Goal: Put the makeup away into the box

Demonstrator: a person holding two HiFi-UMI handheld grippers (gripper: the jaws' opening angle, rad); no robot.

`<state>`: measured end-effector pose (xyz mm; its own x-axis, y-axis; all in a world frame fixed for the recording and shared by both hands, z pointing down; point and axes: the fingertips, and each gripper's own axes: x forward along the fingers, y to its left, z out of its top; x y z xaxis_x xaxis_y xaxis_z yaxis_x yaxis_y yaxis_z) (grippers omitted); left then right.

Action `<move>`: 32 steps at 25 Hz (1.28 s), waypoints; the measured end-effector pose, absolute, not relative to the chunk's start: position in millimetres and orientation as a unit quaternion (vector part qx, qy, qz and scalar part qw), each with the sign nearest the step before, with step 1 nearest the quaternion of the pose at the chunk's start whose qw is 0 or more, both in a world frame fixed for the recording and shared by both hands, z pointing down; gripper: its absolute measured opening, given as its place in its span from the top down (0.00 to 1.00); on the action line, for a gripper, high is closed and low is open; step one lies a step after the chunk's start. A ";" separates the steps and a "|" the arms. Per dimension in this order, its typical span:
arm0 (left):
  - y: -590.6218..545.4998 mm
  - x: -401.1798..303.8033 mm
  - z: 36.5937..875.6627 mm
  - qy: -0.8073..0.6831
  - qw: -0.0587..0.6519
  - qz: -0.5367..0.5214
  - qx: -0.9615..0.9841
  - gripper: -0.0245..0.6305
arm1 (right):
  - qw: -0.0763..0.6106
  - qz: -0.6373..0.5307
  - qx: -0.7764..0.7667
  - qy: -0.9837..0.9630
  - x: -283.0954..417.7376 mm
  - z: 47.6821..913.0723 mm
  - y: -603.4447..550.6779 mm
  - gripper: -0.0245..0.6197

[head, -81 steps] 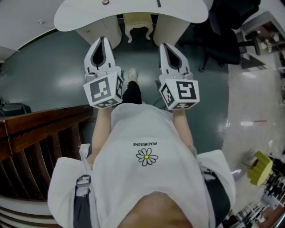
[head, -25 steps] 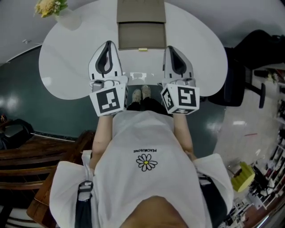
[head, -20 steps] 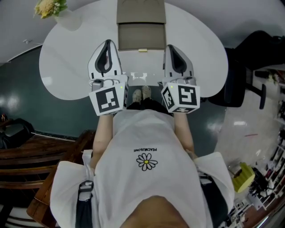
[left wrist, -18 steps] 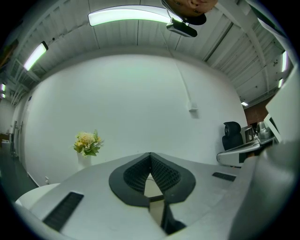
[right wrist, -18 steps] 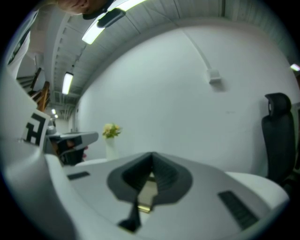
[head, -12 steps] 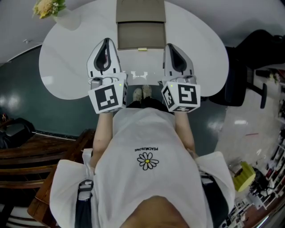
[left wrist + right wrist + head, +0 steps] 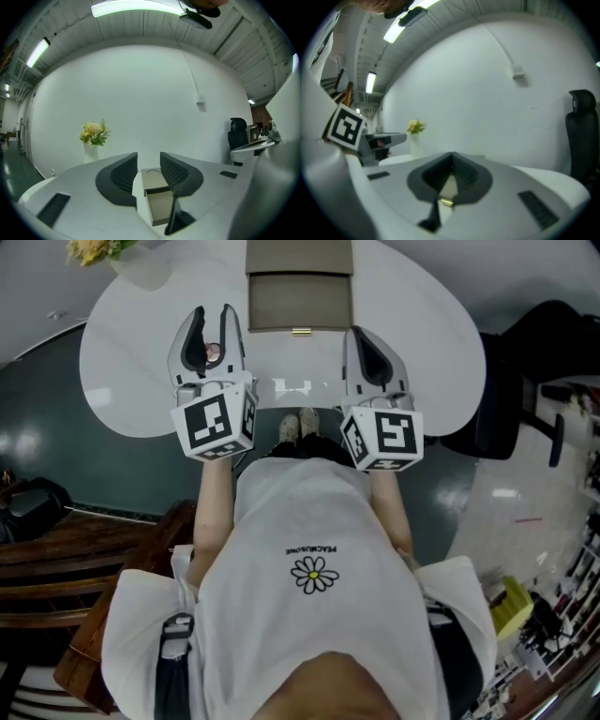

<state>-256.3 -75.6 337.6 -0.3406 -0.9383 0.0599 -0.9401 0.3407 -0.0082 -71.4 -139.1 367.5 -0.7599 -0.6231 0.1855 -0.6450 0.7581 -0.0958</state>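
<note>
A taupe box (image 7: 299,298) lies open on the white table (image 7: 131,362), with a gold clasp (image 7: 300,331) on its near edge. My left gripper (image 7: 213,313) hovers left of the box and its jaws are opening. In the left gripper view the open box (image 7: 158,206) shows beyond the gap of the left gripper (image 7: 149,158), and nothing is pressed by the pads. A small pinkish spot (image 7: 214,352) shows in the gap; I cannot tell what it is. My right gripper (image 7: 364,336) is shut and empty at the box's right. In the right gripper view the right gripper (image 7: 451,158) points at the box (image 7: 449,187).
A vase of yellow flowers (image 7: 105,251) stands at the table's far left, also in the left gripper view as the vase (image 7: 93,137). A black office chair (image 7: 525,381) is to the right. Dark wooden furniture (image 7: 56,549) is at the lower left. The person's feet show under the table's near edge.
The left gripper has shifted left and slightly farther over the table, and its jaws have gone from shut to apart. The right gripper has stayed where it was, shut.
</note>
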 end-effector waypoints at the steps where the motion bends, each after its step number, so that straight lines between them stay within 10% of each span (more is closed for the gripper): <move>1: -75.2 -257.6 339.9 -0.817 0.024 0.025 0.575 0.70 | 0.072 0.078 0.338 -0.935 -71.6 368.2 -138.6 0.92; 14: -37.0 -303.1 466.8 -0.827 0.178 0.089 0.526 0.49 | 0.088 0.081 0.314 -0.942 -80.8 379.9 -123.6 0.92; 32: -26.6 -320.9 593.9 -0.809 0.305 0.156 0.477 0.50 | 0.121 0.077 0.322 -0.936 -75.1 395.1 -122.2 0.92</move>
